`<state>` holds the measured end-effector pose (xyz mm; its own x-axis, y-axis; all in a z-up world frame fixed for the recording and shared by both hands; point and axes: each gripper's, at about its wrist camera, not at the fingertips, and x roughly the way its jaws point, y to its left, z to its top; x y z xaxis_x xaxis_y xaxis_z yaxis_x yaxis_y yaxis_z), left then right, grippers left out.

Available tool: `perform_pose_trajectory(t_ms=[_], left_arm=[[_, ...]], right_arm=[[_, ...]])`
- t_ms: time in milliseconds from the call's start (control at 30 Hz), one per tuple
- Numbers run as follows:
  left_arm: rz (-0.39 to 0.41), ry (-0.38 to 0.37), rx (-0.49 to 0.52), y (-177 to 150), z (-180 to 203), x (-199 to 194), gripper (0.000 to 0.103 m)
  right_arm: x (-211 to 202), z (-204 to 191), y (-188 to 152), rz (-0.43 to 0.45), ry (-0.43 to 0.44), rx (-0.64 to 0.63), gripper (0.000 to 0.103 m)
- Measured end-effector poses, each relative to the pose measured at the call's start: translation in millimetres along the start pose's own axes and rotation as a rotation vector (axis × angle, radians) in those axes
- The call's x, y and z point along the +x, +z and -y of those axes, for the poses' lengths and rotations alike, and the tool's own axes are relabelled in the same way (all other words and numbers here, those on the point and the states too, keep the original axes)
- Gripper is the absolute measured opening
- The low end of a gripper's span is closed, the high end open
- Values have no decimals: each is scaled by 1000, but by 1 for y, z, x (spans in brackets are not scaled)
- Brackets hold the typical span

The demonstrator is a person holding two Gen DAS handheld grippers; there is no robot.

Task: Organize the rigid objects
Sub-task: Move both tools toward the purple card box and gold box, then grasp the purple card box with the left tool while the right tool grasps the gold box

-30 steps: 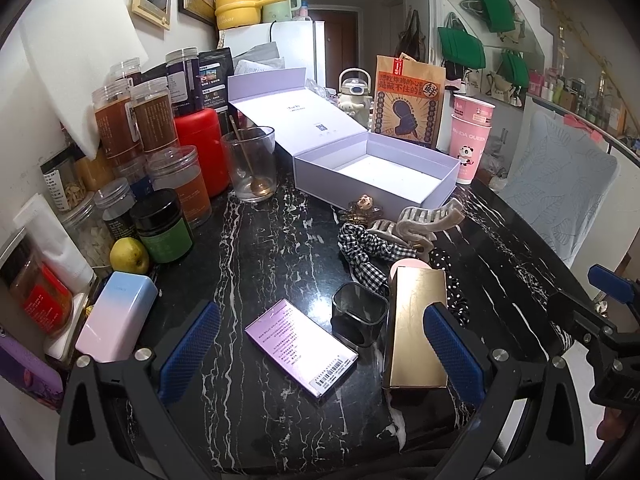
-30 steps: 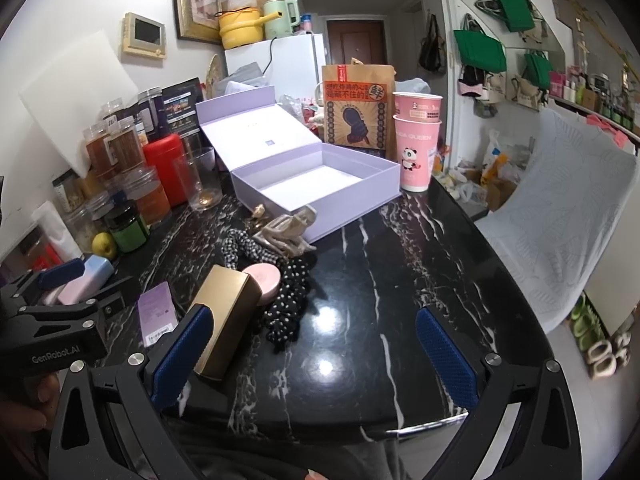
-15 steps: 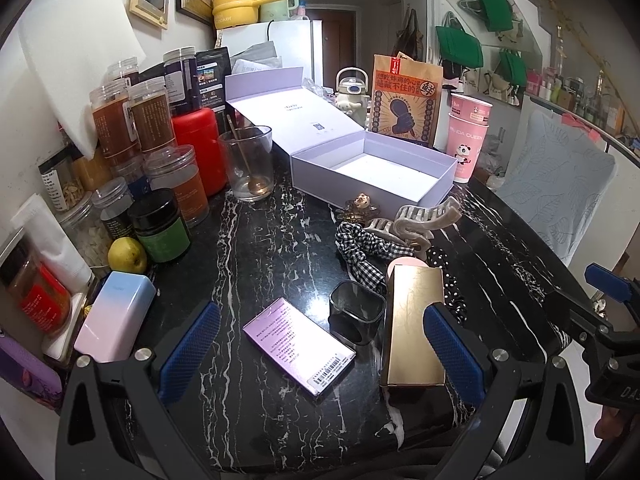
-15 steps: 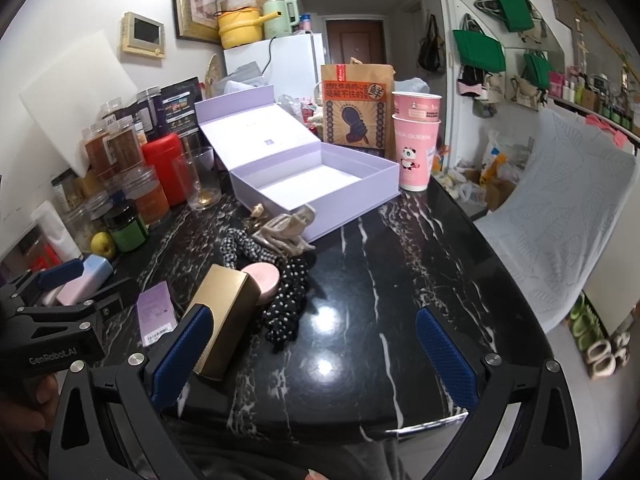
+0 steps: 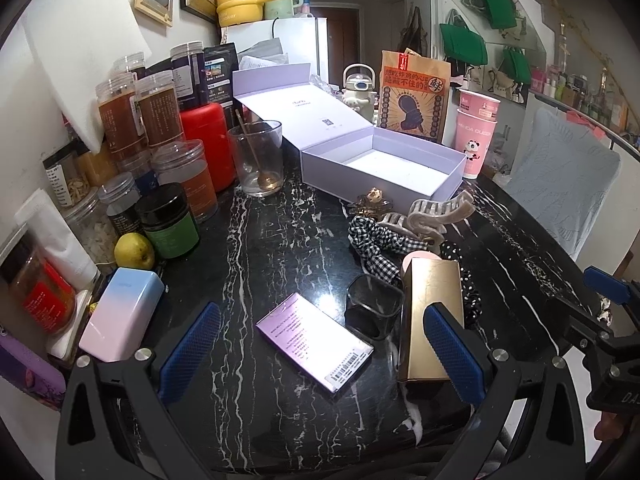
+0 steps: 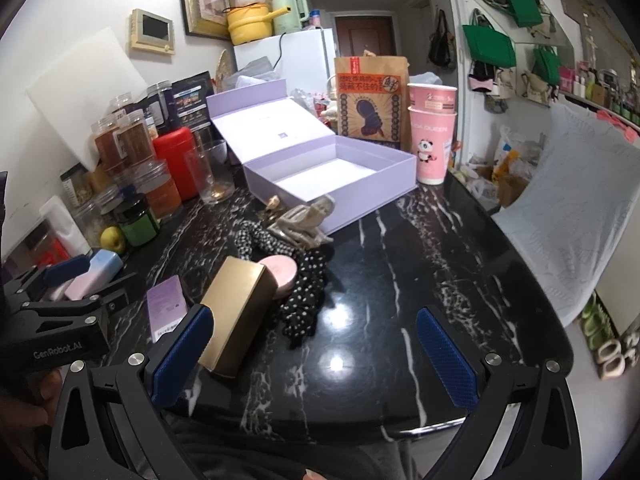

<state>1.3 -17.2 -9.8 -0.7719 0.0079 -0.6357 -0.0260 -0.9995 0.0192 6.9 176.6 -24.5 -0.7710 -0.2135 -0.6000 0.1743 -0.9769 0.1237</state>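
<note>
An open lilac box [image 5: 384, 164] with its lid tipped back stands empty at the back of the black marble table [image 5: 280, 232]; it also shows in the right wrist view [image 6: 332, 176]. In front of it lie a gold box [image 5: 430, 312], a purple flat box [image 5: 314, 340], a small black cup [image 5: 374, 310], a pink round compact [image 6: 280, 274], a beige hair claw [image 5: 434, 212] and checked and dotted scrunchies [image 5: 380, 244]. My left gripper [image 5: 320, 352] is open and empty just above the purple box. My right gripper [image 6: 316, 356] is open and empty, right of the gold box [image 6: 238, 322].
Jars, a red canister [image 5: 206, 144], a glass with a spoon [image 5: 260, 158], a lemon [image 5: 134, 250] and a pink-blue case [image 5: 124, 314] crowd the left side. A brown paper bag [image 5: 414, 102] and pink cups [image 5: 476, 136] stand behind the lilac box. A cloth-covered chair [image 6: 580, 216] is at the right.
Both grippers have stayed almost still and open. The left view has shifted very slightly; no object has moved.
</note>
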Motion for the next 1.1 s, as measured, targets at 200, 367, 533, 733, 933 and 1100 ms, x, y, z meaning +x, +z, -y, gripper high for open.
perform_pose_trajectory(t_ms=[200, 367, 533, 733, 933, 1100], left_arm=[[-22, -12, 4, -10, -10, 8, 103], [-52, -72, 10, -19, -21, 23, 103], [-63, -115, 73, -26, -24, 38, 103], [-85, -225, 174, -23, -24, 57, 103], [-152, -313, 271, -22, -20, 83, 103], [-175, -289, 368, -26, -11, 91, 103]], right_arm=[[11, -7, -7, -24, 41, -10, 103], [19, -12, -13, -49, 69, -20, 103], [28, -18, -19, -72, 84, -34, 103], [34, -24, -24, -90, 91, -50, 103], [39, -27, -28, -107, 91, -56, 103], [41, -27, -29, -115, 91, -56, 103]])
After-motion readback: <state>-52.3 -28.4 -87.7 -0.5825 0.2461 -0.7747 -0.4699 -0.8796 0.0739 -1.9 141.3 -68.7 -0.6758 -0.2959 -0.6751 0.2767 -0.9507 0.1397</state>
